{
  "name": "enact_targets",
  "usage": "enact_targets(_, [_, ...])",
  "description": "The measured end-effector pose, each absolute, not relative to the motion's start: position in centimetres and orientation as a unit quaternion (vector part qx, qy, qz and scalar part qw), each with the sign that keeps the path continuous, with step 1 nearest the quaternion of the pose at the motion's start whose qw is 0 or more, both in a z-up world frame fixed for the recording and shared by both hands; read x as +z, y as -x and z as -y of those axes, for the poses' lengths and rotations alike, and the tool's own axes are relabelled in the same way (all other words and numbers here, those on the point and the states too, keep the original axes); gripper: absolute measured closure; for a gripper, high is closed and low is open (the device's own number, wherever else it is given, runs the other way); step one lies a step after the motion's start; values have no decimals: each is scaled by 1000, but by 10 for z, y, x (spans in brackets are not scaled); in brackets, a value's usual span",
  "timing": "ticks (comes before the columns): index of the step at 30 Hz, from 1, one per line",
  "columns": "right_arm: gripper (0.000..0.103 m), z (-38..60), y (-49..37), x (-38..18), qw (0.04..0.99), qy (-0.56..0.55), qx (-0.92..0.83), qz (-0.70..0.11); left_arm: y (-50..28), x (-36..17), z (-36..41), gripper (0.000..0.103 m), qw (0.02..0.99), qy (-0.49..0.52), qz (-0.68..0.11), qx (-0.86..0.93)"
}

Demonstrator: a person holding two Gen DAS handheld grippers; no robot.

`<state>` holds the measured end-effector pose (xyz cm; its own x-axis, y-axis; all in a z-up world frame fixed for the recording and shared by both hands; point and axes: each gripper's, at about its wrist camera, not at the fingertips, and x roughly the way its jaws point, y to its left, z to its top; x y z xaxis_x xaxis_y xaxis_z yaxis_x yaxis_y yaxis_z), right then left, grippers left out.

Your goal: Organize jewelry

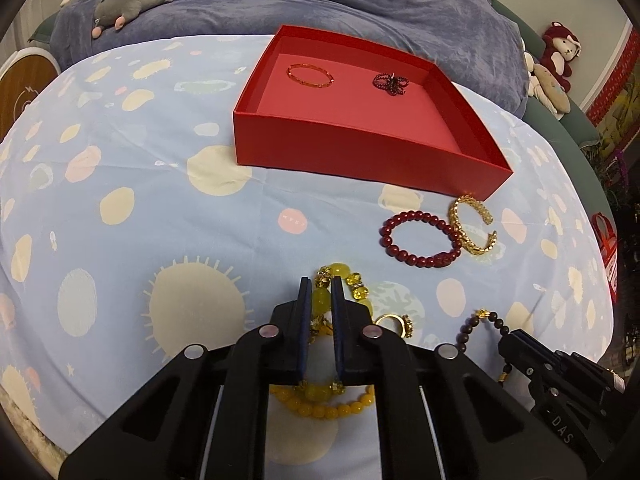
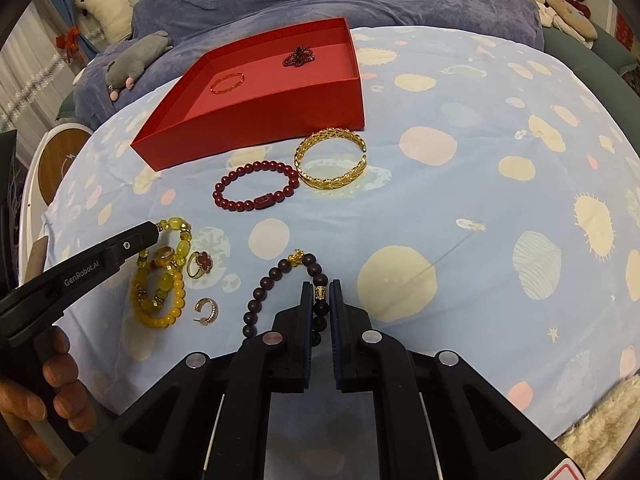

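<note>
Nearest, the left tool (image 1: 321, 284) is clamped on a large pale-yellow bead of the yellow bead bracelet (image 2: 160, 288), which lies coiled on the spotted blue bedsheet (image 1: 120, 168); a hand (image 2: 44, 384) grips that tool's handle at the lower left of the right wrist view. Beside it, the right tool (image 2: 321, 288) is closed on the dark brown bead bracelet (image 2: 276, 276), its blue pads pinching the strand at a small gold bead while the rest of the loop curves away to the left on the sheet. Between the two bracelets lie a gold hoop earring (image 2: 207, 311) and, a little farther, a gold ring with a red clover face (image 2: 199, 263); another ring (image 2: 164, 255) rests on the yellow beads. Beyond these, the red bead bracelet (image 1: 422, 240) lies flat, touching the open gold cuff bangle (image 1: 472, 226) on its right. Just behind the bangle stands the red box (image 1: 352, 152), open-topped, holding a thin gold-and-red bangle (image 1: 311, 75) at left and a dark red beaded piece (image 1: 390, 82) at right, well apart. Farther back, a blue blanket (image 1: 320, 4) is heaped, with a grey plush toy (image 1: 132, 2) lying on it.
</note>
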<state>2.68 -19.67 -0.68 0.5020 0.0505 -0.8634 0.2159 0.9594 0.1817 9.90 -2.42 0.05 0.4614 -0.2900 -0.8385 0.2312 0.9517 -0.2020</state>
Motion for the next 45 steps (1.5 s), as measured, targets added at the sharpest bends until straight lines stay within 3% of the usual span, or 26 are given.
enact_targets(27, [95, 187, 3, 79, 892, -130, -6, -433, -53, 115, 27, 94, 865, 57, -436, -240])
enact_targets(45, [95, 206, -139, 128, 911, -122, 31, -391, -188, 146, 52, 94, 867, 87, -416, -261])
